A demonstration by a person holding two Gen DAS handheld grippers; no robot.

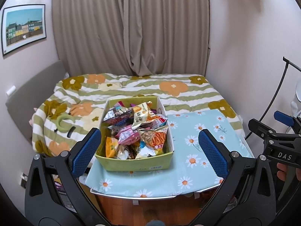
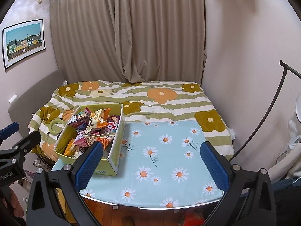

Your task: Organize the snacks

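Note:
A green cardboard box (image 1: 135,163) full of mixed snack packets (image 1: 138,130) stands on the left part of a small table with a light blue daisy cloth (image 1: 195,158). My left gripper (image 1: 148,148) is open and empty, held in front of the box. The box also shows in the right wrist view (image 2: 116,150), at the left of the cloth (image 2: 169,150). My right gripper (image 2: 152,162) is open and empty, held over the bare right part of the cloth. The right gripper's body shows at the right edge of the left wrist view (image 1: 278,143).
A bed with a flowered, green-striped blanket (image 1: 143,88) lies right behind the table. A green ring (image 1: 63,124) lies on the blanket at the left. Curtains (image 1: 131,28) hang behind. A black lamp stand (image 2: 272,113) curves up at the right. Wooden floor (image 1: 150,211) is below the table edge.

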